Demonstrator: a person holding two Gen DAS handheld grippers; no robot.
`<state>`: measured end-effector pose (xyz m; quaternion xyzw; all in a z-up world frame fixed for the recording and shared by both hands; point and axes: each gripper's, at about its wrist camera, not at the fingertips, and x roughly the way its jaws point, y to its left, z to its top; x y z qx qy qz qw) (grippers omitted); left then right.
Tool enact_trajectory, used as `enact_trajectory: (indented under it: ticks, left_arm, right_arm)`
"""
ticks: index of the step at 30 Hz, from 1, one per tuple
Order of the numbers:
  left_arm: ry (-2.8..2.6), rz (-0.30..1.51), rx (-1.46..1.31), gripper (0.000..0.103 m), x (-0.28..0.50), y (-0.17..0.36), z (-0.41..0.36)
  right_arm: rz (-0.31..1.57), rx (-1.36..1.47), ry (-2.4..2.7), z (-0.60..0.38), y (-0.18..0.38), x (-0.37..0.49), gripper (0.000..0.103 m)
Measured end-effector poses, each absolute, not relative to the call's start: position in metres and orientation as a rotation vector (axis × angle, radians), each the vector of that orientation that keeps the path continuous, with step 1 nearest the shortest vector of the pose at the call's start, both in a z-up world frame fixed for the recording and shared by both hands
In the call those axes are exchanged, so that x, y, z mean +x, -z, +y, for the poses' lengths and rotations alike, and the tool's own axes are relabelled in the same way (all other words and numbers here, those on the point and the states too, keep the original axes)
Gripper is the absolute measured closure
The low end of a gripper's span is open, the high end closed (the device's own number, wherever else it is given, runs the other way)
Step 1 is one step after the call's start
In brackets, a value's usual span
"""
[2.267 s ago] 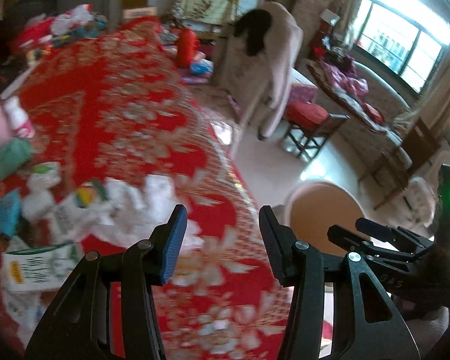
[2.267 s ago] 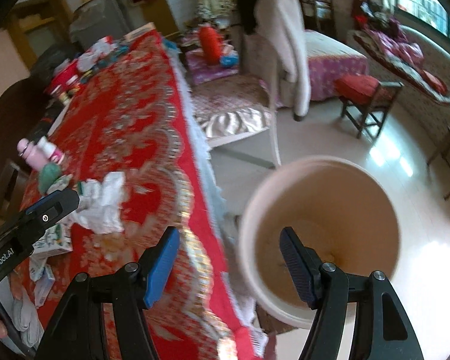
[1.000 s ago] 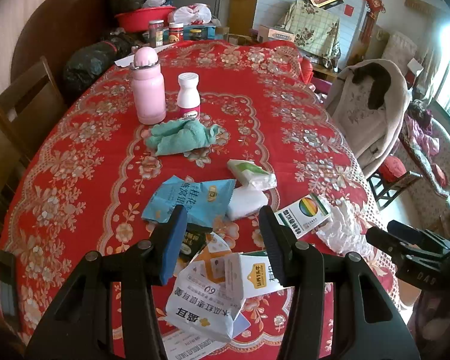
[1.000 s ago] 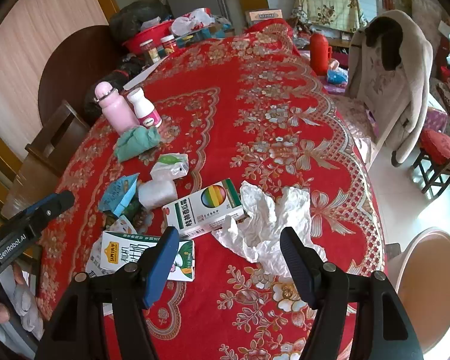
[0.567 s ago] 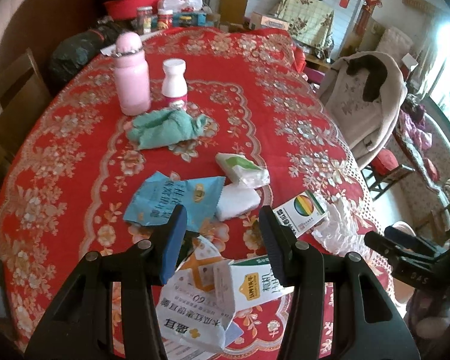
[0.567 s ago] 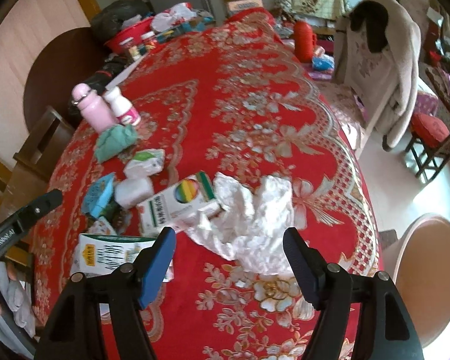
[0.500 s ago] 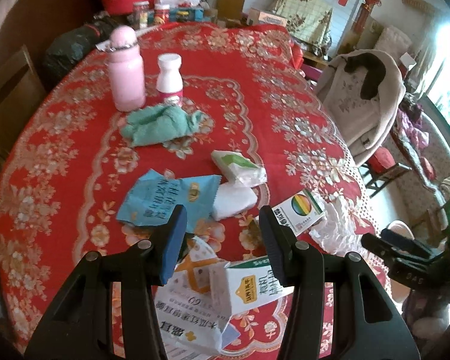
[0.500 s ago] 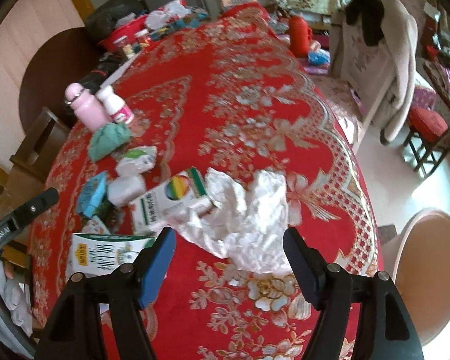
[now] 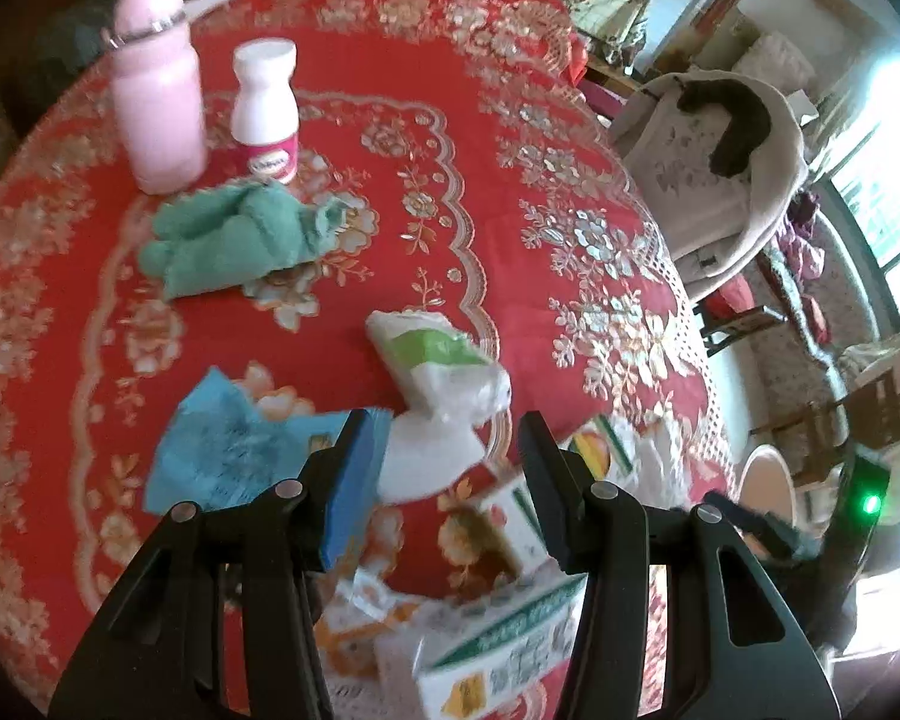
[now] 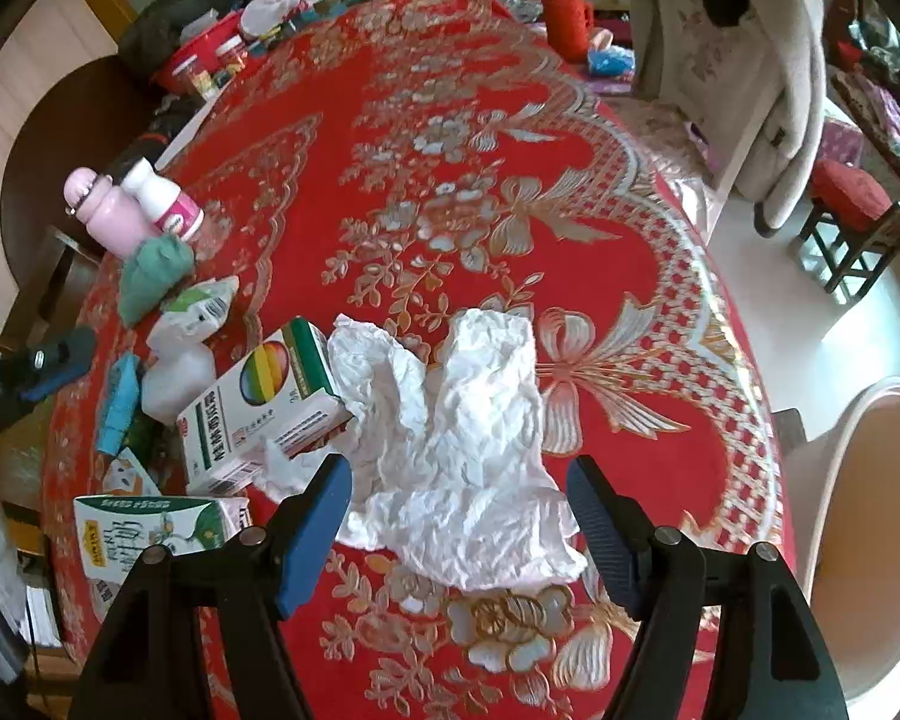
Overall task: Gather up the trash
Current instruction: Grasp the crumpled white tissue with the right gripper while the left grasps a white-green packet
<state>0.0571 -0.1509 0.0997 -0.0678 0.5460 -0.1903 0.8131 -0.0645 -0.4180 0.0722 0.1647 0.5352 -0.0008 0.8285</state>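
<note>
A: While both grippers stand apart and empty, most litter remains on the red tablecloth (image 10: 570, 138).

B: Right gripper (image 10: 459, 516), jaws just widened, straddles the crumpled white paper (image 10: 450, 450) untouched; left gripper (image 9: 453, 462) hovers over the small white packet (image 9: 426, 456).

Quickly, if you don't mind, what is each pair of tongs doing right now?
Left tongs: open, empty, above the white packet.
Right tongs: open, just widened, straddling the crumpled tissue without gripping it.
</note>
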Motion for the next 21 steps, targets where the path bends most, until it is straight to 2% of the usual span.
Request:
enact_trajectory:
  ticks: [17, 19, 21]
  left_arm:
    - [0.337, 1.383, -0.177, 0.055, 0.119, -0.040, -0.176]
    - [0.339, 1.382, -0.172, 0.056, 0.119, -0.039, -0.176]
    - [0.360, 1.370, -0.176, 0.072, 0.116, -0.041, -0.177]
  right_arm:
    - [1.133, 0.223, 0.039, -0.396, -0.057, -0.047, 0.031]
    - [1.123, 0.201, 0.051, -0.395, -0.057, -0.048, 0.037]
    - [1.104, 0.180, 0.059, -0.395, -0.059, -0.049, 0.061]
